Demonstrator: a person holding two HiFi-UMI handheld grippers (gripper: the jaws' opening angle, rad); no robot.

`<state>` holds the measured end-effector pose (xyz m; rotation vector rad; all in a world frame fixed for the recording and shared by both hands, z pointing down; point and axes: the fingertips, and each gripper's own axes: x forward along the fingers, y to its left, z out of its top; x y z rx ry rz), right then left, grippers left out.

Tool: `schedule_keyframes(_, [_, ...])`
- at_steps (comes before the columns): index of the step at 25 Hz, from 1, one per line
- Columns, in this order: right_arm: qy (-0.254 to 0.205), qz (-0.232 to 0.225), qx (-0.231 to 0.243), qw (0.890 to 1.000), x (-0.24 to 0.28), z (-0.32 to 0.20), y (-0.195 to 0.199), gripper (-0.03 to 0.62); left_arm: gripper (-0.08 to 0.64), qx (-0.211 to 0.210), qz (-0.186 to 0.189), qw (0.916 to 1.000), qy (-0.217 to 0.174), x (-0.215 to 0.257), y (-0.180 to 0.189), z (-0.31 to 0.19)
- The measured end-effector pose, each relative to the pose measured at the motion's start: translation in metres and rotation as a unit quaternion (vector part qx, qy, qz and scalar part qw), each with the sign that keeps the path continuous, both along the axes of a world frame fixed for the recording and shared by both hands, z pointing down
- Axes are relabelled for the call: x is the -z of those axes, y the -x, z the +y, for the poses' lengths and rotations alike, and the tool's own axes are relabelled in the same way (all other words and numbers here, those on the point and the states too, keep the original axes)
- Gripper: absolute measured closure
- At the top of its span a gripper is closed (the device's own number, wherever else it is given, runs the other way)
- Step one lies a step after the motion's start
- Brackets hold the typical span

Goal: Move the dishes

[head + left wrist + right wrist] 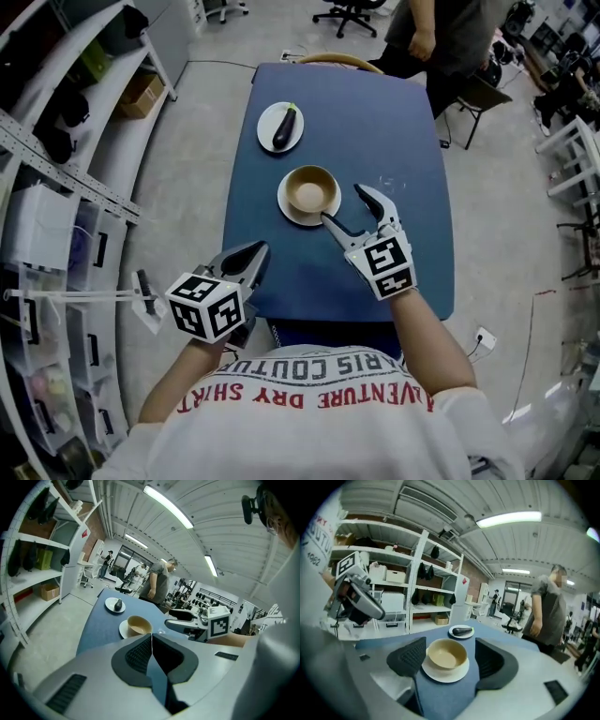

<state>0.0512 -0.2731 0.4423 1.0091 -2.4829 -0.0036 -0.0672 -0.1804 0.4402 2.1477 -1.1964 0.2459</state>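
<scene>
A tan bowl [310, 190] sits on a white plate [287, 208] at the middle of the blue table [403, 169]. Farther back, a second white plate [267, 137] carries a dark eggplant [285, 127]. My right gripper [343, 203] is open just right of the bowl's plate, one fingertip near its rim. In the right gripper view the bowl [447, 656] and its plate [445, 673] lie just ahead between the spread jaws of the right gripper [450, 644], with nothing held. My left gripper [255, 255] is shut and empty over the table's near left edge; in the left gripper view the left gripper [151, 638] shows its jaws pressed together.
A person [441, 33] stands at the table's far end beside a chair [483, 98]. Shelving [56, 141] with boxes and bins runs along the left. Grey floor surrounds the table, and office chairs [352, 11] stand in the background.
</scene>
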Motion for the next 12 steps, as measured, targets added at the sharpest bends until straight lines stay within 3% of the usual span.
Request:
schedule_keyframes(3, [0.061, -0.035, -0.051, 0.996, -0.024, -0.018, 0.004, 0.279, 0.531, 0.006, 0.0, 1.0, 0.006, -0.004, 0.005, 0.003])
schedule_keyframes(12, [0.147, -0.05, -0.13, 0.979, -0.08, -0.066, 0.0, 0.281, 0.531, 0.021, -0.001, 0.9996, 0.019, -0.016, 0.018, 0.004])
